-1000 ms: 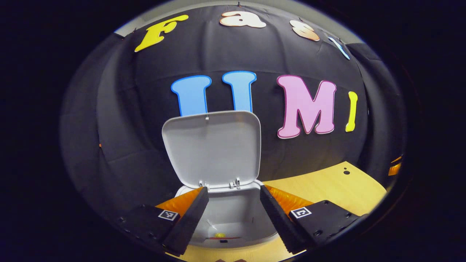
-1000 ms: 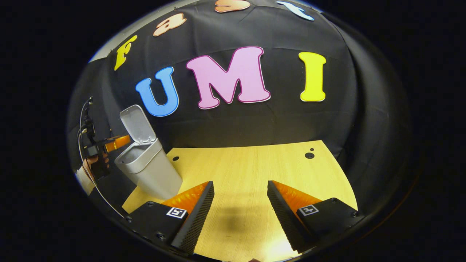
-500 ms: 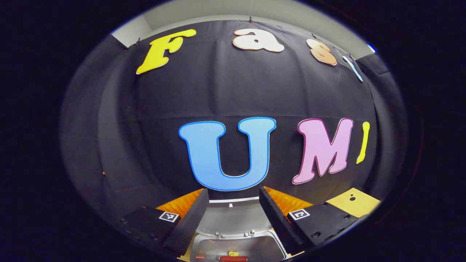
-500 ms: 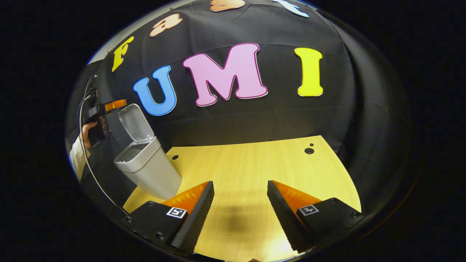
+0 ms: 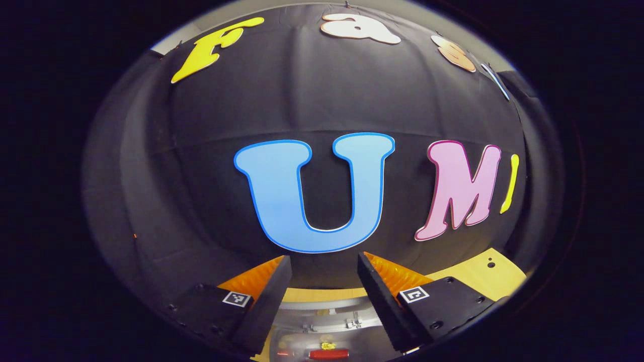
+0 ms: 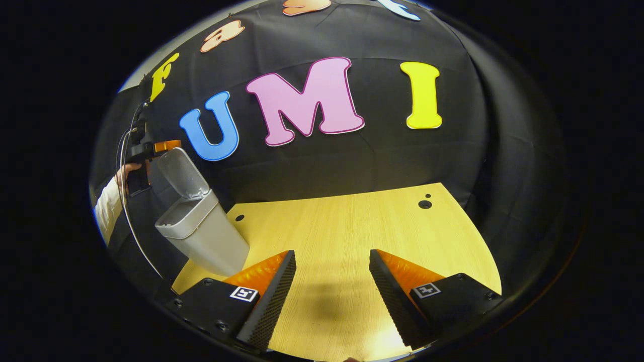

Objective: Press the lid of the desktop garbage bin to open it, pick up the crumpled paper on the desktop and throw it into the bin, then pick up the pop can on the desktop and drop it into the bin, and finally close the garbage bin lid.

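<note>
The pale grey plastic desktop bin [image 6: 204, 236] stands at the nine o'clock edge of the yellow wood-grain worktop [image 6: 352, 236], close to the black cloth wall. Its hinged lid [image 6: 182, 173] is up but tipped forward over the mouth, so the closing step looks to be under way. In the left gripper view the bin's open top [image 5: 322, 342] lies right below, at six o'clock, and something red and something yellow sit inside. I judge these to be the can and perhaps other rubbish already dropped in, though they are too small to be sure, and I cannot pick out the paper.

The left tool [image 5: 322, 301] hovers above the bin's back edge with its fingers spread wide and nothing between them. From the right gripper view, that same tool [image 6: 151, 151] sits at the lid's top edge, held by a hand [image 6: 126, 171] in a white sleeve [image 6: 108, 206]. It seems placed there to push the lid down from behind; whether it touches the lid I cannot tell.

The right tool [image 6: 332, 296] waits low over the bare worktop at six o'clock, well apart from the bin, its fingers also wide apart and empty. It appears parked out of the way, since the last step needs only one tool.
</note>
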Tool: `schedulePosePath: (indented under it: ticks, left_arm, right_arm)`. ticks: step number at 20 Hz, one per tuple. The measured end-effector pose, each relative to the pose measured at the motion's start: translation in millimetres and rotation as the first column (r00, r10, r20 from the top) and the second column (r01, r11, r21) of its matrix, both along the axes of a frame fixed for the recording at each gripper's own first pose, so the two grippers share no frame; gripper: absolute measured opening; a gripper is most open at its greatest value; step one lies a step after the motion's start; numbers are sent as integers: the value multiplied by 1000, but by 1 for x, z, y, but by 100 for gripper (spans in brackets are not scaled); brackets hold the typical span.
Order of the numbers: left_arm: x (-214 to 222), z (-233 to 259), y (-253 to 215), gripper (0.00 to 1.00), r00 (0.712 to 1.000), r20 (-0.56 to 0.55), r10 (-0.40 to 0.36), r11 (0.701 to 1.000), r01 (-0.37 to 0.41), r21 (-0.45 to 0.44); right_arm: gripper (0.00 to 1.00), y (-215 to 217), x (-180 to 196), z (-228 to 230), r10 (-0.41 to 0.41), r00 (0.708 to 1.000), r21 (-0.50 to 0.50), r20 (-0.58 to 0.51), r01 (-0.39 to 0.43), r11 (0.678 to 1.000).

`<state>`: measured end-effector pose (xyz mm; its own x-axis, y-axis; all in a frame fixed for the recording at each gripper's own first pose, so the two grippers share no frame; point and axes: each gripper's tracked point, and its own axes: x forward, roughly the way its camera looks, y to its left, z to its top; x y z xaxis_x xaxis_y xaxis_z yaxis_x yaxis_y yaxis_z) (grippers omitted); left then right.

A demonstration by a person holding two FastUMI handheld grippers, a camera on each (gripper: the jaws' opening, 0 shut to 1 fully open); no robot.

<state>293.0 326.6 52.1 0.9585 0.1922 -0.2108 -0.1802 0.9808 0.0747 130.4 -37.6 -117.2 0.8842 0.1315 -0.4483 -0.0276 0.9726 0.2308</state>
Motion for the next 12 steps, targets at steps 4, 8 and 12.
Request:
schedulePosePath:
  ticks: [4, 8, 12]
  left_arm:
    - [-31, -34, -4, 90, 992, -128, -7, 996, -5, -94]
    - [-63, -65, -14, 89, 975, -220, -40, 988, 5, -155]
    - [-90, -96, -20, 89, 938, -340, -63, 983, 0, -184]
  right_arm:
    - [95, 7, 4, -1, 20, 1000, -4, 0, -20, 1000]
    - [95, 20, 8, -1, 51, 999, 6, -3, -51, 999]
    - [95, 33, 9, -4, 81, 997, 7, -1, -81, 997]
